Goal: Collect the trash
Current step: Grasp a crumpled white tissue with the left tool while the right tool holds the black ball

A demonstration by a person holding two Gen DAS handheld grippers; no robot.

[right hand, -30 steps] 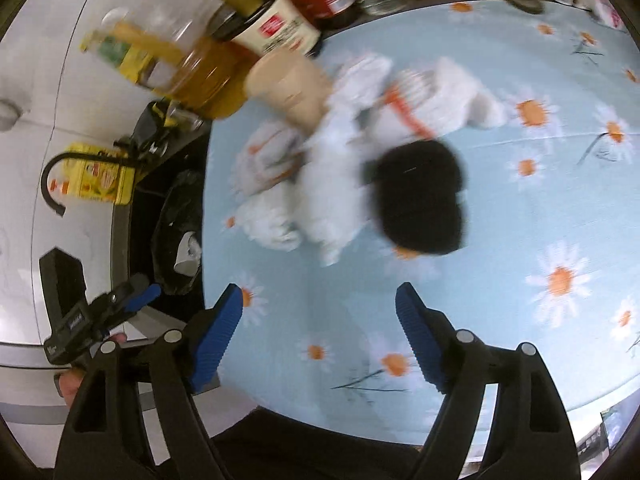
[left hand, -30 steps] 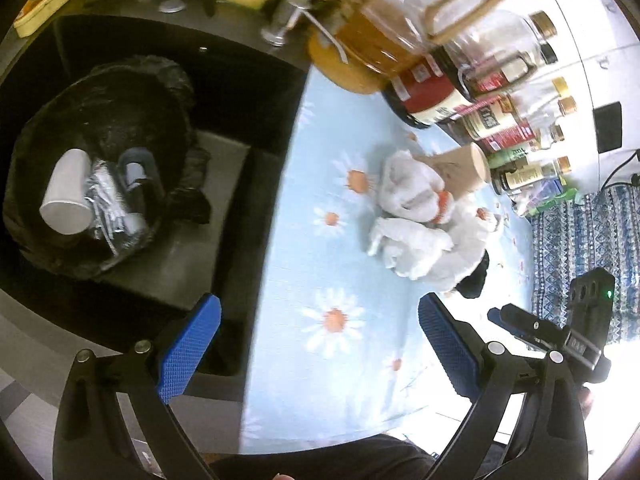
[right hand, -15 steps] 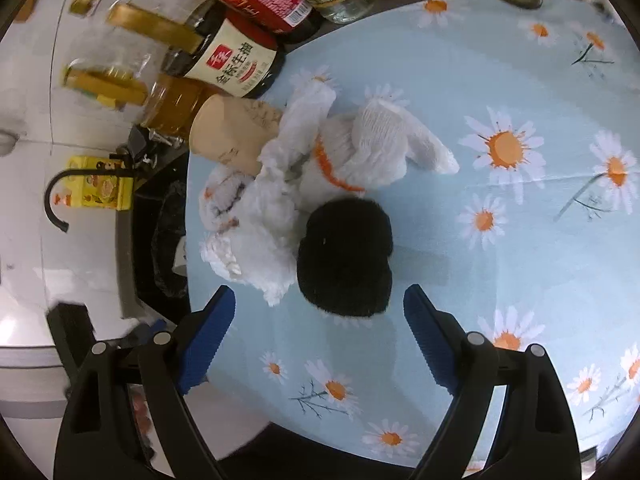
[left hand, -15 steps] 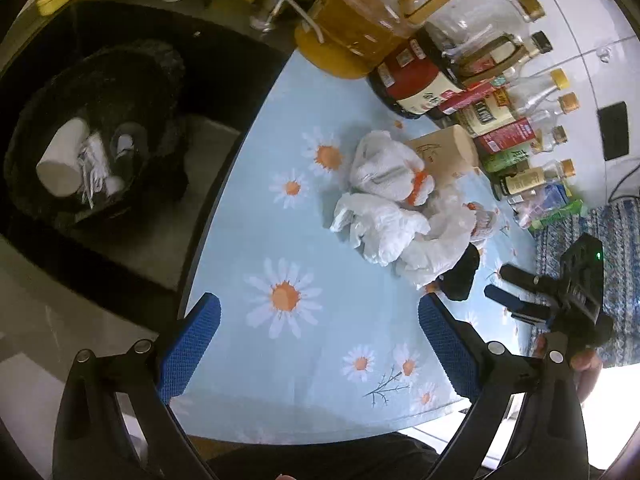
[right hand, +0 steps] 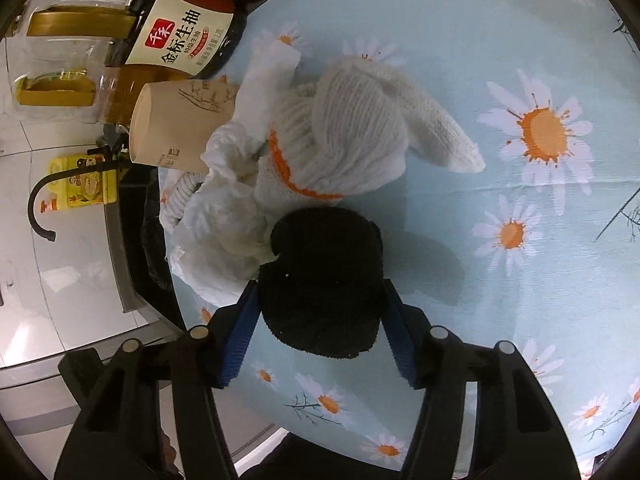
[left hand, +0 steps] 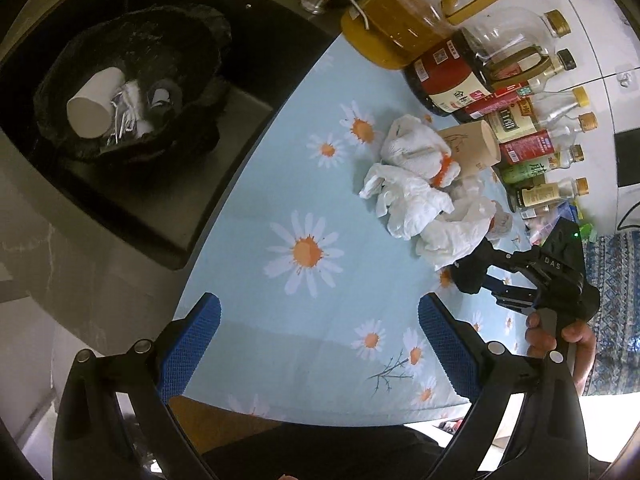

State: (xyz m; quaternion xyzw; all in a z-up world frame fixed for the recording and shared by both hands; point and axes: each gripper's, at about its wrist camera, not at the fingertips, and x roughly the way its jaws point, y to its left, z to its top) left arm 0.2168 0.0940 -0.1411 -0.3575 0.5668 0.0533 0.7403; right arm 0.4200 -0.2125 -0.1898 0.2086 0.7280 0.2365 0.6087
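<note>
A pile of trash lies on the daisy tablecloth (left hand: pixel 320 208): crumpled white tissues (left hand: pixel 412 200), a white knit glove with an orange cuff (right hand: pixel 352 136), a tipped brown paper cup (right hand: pixel 176 124) and a black fuzzy wad (right hand: pixel 324 276). My right gripper (right hand: pixel 320 332) has its blue pads against both sides of the black wad, which still rests on the cloth; it also shows in the left wrist view (left hand: pixel 492 280). My left gripper (left hand: pixel 320 340) is open and empty above the table's near edge. A black-lined bin (left hand: pixel 132 80) holds a white cup and wrappers.
Oil and sauce bottles (left hand: pixel 452 76) line the far side of the table behind the pile. The bin sits in a dark recess left of the table. A tap (right hand: pixel 40 208) and a yellow bottle (right hand: pixel 84 184) stand by the counter.
My right gripper has moved in on the black wad and narrowed its jaws around it. My left gripper has drifted right, away from the bin, still open.
</note>
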